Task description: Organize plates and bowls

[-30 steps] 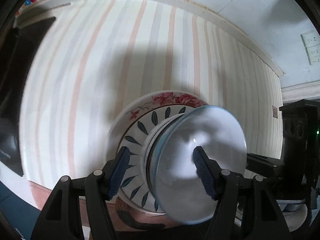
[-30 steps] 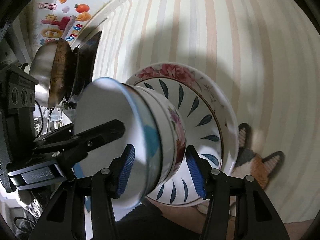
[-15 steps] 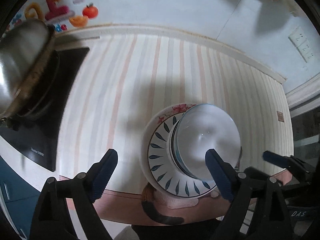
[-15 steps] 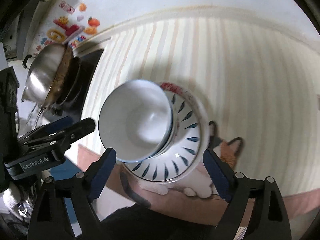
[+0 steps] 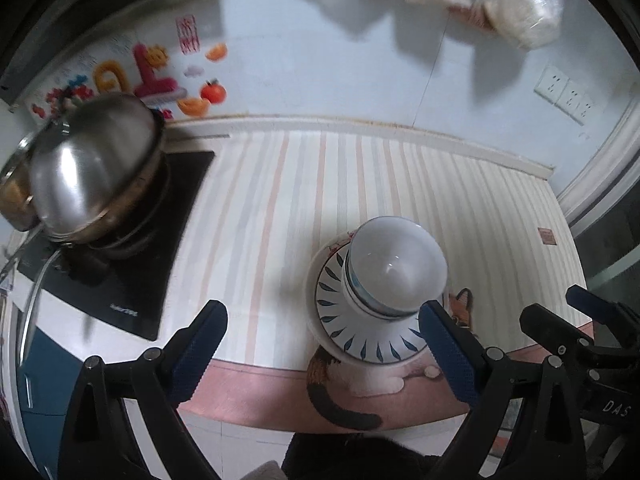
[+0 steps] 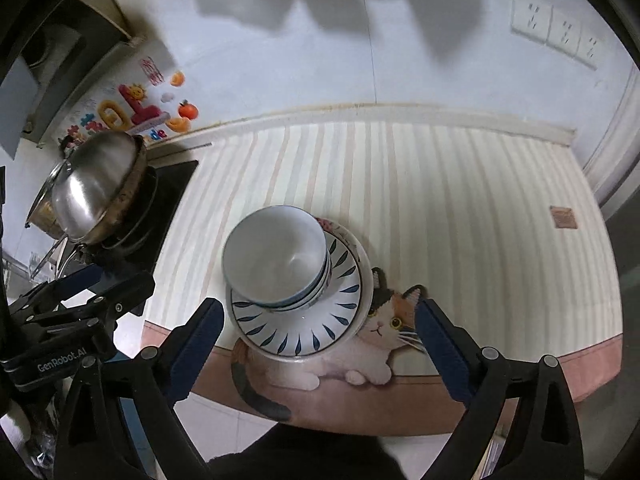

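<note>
A stack of white bowls (image 5: 396,268) stands upright on a leaf-patterned plate (image 5: 360,344), which rests on a flower-rimmed plate (image 6: 340,228) near the counter's front edge. My left gripper (image 5: 320,312) hangs well above and in front of the stack, its jaws opening wide with nothing pressed between them. My right gripper (image 6: 318,308) is likewise high above the stack (image 6: 276,256), its jaws opening and touching nothing. Each gripper shows in the other's view: the right gripper (image 5: 580,320) at the far right, the left gripper (image 6: 92,288) at the far left.
A striped mat (image 6: 440,200) with a cat picture (image 6: 384,320) covers the counter. At the left, a steel pot lid (image 5: 92,184) sits on a black hob (image 5: 120,280). Wall sockets (image 5: 564,92) and hanging bags (image 5: 520,12) are behind.
Both grippers let go of the bowl stack, spread their jaws wide, and rose up and back from it. The bowls stay on the plates.
</note>
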